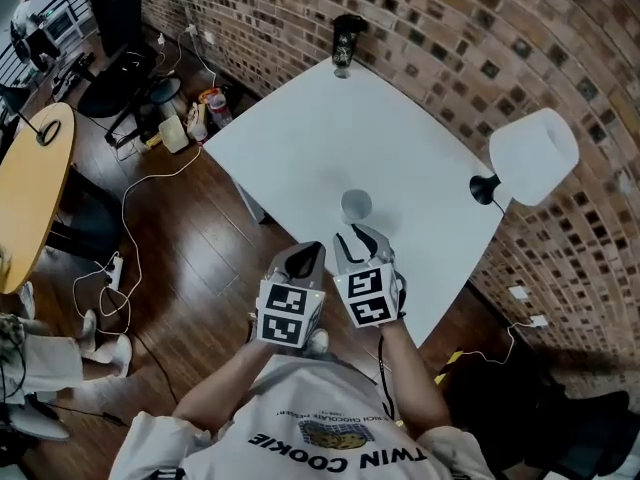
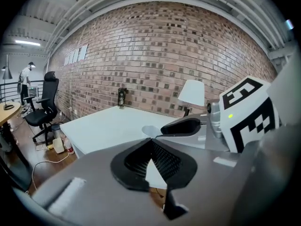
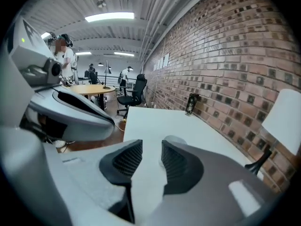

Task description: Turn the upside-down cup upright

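The cup (image 1: pixel 356 206) stands on the white counter (image 1: pixel 300 138), near the edge closest to me, its long axis straight up so that from above I see only a pale circle. It lies just ahead of my right tongs (image 1: pixel 355 236), almost in line with where they point, and slightly off to the right of my left tongs (image 1: pixel 305 258), so the right hand is plainly the nearer one. My right tongs (image 3: pixel 151 149) stand apart with only bare counter showing in the gap; nothing is gripped. My left tongs (image 2: pixel 151 142) are together at the tips and empty. In the right gripper view the cup (image 3: pixel 175 140) is mostly hidden behind one jaw, only its rounded top peeking over. I cannot tell from any view whether that top is a closed base or an open mouth. I judge the grip will need to come from the side.
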A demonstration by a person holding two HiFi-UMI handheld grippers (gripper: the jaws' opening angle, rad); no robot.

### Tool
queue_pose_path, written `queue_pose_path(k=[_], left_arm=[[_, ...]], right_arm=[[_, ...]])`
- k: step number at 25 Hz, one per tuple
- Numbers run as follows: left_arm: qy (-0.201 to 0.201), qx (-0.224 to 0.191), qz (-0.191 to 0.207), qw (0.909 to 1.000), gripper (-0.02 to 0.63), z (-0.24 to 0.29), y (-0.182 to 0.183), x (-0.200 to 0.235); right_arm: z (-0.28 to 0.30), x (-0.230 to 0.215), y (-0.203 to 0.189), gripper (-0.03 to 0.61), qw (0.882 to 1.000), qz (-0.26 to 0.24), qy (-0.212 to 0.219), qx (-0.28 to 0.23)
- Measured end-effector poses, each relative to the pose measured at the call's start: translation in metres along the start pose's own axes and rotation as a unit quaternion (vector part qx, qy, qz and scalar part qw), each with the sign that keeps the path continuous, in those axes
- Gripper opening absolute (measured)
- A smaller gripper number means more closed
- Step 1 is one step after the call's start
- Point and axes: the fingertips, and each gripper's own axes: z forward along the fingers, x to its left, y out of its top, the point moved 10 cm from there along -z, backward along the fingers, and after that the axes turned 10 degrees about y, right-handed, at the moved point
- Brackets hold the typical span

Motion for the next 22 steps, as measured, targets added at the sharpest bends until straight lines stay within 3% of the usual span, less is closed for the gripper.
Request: queue_pose_path(k=[5, 13, 16, 18, 22], left_arm=[[-0.021, 0.01, 0.003, 0.9997, 0.006, 0.027, 0.009, 0.043], [-0.074, 0.017, 0.012, 0.997, 0.006, 0.068, 0.028, 0.073], [-0.092, 0.022, 0.015, 0.9954, 0.006, 0.08, 0.032, 0.079], [-0.101, 0.023, 0.018, 0.9945, 0.006, 0.087, 0.035, 0.083], [-0.115, 0.027, 0.022, 0.9928, 0.006, 0.099, 0.04, 0.087]], right_arm=[[0.04, -0.016, 0.008, 0.114, 0.997, -0.024, -0.022, 0.071], [0.077, -0.031, 0.009, 0.101, 0.99, -0.006, -0.023, 0.14], [0.082, -0.035, 0.011, 0.086, 0.988, 0.008, -0.025, 0.15], [0.084, -0.038, 0.013, 0.029, 0.989, 0.024, -0.022, 0.146], [0.087, -0.042, 0.015, 0.025, 0.989, 0.061, -0.01, 0.133]])
